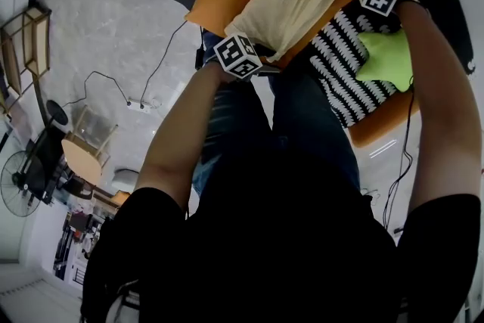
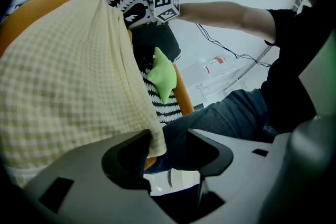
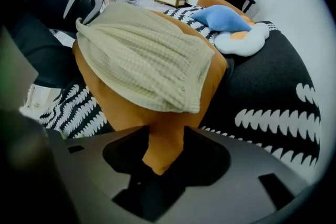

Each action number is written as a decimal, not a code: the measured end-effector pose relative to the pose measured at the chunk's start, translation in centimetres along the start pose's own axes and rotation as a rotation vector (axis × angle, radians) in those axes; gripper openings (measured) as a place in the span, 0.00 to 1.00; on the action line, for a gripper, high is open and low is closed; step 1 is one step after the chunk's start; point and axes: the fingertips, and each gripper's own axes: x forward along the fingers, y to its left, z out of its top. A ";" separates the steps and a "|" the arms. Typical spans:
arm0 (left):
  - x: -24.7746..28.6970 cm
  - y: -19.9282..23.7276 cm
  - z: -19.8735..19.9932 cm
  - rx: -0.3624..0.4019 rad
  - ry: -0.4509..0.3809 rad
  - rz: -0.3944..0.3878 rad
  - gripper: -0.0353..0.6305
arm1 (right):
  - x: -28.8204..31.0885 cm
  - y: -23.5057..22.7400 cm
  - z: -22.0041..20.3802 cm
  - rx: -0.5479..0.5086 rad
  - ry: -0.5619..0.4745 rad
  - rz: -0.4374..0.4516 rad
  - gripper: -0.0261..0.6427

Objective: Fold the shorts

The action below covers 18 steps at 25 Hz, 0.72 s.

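Left gripper [image 2: 168, 157]: jaws spread. A corner of the shorts [image 2: 68, 86] hangs into the gap and lies against one jaw, the other jaw is clear of it, no pinch. Behind the gap are the person's jeans [image 2: 226, 118].

Right gripper [image 3: 163, 152]: jaws spread too. A corner of the orange cushion [image 3: 157, 128] sits between them. The edge of the shorts lies just beyond the jaw tips, not in the gap.

The shorts are cream waffle-weave, lying as a compact folded bundle on top of the orange cushion. In the head view the left gripper is at their near left corner and the right gripper at their right side, near the elastic band.

The cushion rests on a black blanket with white leaf pattern [image 3: 273, 113]. A green plush [image 1: 386, 57] lies on the blanket right of the cushion, near the right forearm. At the far side of the cushion are a blue pillow [image 3: 220, 18] and a white cloud-shaped pillow [image 3: 241, 42], touching each other.

On the left is grey floor with a cable and power strip [image 1: 140, 104], a small wooden table [image 1: 87, 151] and a standing fan [image 1: 19, 185].
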 end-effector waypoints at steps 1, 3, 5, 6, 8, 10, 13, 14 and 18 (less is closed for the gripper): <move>-0.2 -0.1 -0.2 -0.009 0.016 -0.006 0.40 | 0.0 0.4 -0.5 0.014 0.008 0.003 0.36; -0.9 -0.6 -1.1 -0.021 0.065 -0.011 0.43 | -0.5 1.1 -1.1 0.071 0.006 0.004 0.38; -2.0 -1.2 -2.0 -0.036 0.106 -0.020 0.44 | -1.5 1.6 -1.1 0.178 -0.026 0.009 0.39; -2.7 -1.5 -2.2 -0.047 0.117 -0.024 0.45 | -2.1 1.7 -1.0 0.248 -0.052 0.011 0.40; -4.4 -1.7 -2.2 -0.069 0.118 -0.020 0.45 | -3.4 1.8 -0.5 0.399 -0.120 0.011 0.40; -6.5 -1.4 -1.1 -0.083 0.091 0.003 0.45 | -4.6 1.9 0.1 0.539 -0.195 0.015 0.40; -9.7 0.3 2.3 -0.061 0.031 0.070 0.45 | -6.3 1.4 1.0 0.727 -0.315 0.031 0.40; -10.9 1.1 3.6 -0.037 0.019 0.101 0.45 | -6.8 1.1 1.4 0.775 -0.359 0.032 0.40; -15.7 4.1 9.8 0.040 -0.017 0.197 0.46 | -8.6 -0.3 2.7 0.926 -0.471 0.033 0.40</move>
